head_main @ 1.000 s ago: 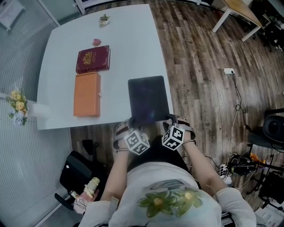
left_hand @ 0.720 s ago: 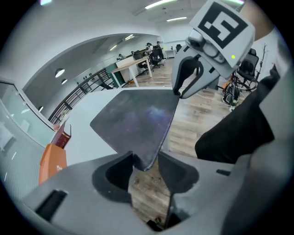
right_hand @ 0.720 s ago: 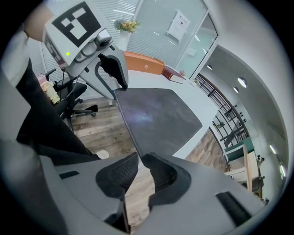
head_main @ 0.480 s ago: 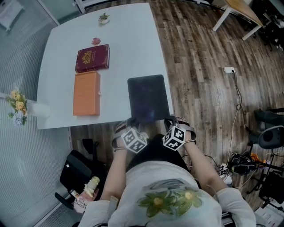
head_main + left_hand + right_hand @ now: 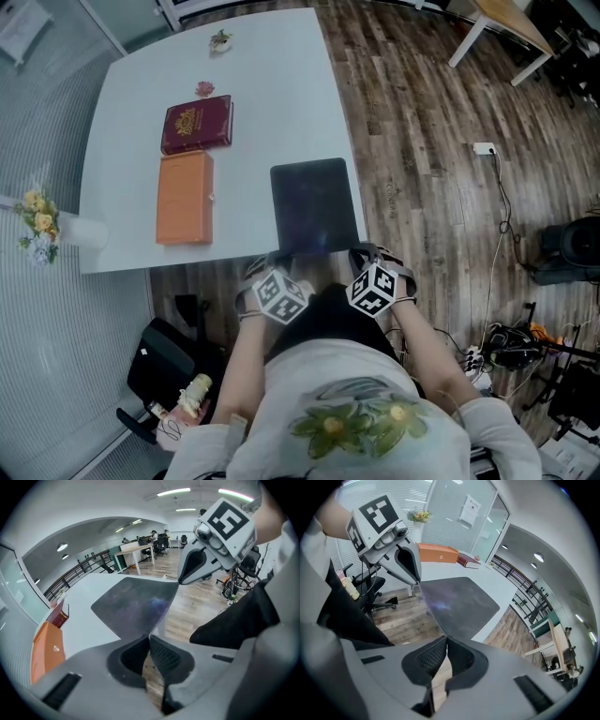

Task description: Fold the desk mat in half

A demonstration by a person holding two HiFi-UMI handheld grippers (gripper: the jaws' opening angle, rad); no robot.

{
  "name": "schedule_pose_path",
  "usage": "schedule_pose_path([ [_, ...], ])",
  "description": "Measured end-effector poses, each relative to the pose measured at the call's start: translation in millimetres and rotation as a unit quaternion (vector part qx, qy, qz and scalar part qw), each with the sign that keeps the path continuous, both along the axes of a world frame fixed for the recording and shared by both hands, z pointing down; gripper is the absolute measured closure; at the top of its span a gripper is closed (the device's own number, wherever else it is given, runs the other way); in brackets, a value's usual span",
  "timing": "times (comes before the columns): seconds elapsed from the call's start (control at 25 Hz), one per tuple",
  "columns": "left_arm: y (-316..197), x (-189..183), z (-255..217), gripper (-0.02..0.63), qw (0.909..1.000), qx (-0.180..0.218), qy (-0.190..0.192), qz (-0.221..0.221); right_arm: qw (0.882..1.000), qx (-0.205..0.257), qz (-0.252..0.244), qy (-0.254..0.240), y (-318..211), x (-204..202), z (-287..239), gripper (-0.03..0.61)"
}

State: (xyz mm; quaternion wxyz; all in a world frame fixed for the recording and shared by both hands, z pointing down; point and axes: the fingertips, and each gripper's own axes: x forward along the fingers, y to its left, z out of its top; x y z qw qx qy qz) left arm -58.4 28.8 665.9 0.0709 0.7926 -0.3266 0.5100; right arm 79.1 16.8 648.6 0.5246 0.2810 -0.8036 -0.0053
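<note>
Desk mat (image 5: 314,202) is clamped at its 6 o'clock corners by just-closed left gripper (image 5: 149,638) and right gripper (image 5: 445,639); fold judged ready to start.

Left gripper (image 5: 149,637), right gripper (image 5: 445,638): newly pinching mat (image 5: 314,202)

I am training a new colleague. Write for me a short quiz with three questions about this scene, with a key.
1. True or false: the desk mat is already folded in half.
2. Which lies nearest the mat? A) orange box B) red book C) flower vase
3. Fill in: the left tongs and the right tongs each pinch a ___ corner of the mat.
Key: 1 false, it lies open. 2 A. 3 near; the left tongs have just been closing on it.
</note>
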Motion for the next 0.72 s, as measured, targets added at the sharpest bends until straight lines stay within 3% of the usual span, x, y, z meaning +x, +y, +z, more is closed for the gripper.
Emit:
schedule_pose_path([
  [0.52,-9,-2,-21,0.595,0.9996,0.008,0.023,-0.013,0.999,0.019,0.035,-0.027,-12,4,-24,0.561],
  [0.72,-12,-2,-28,0.597,0.998,-0.01,0.051,-0.037,0.998,0.018,0.035,-0.049,-11,-1,-33,0.56],
])
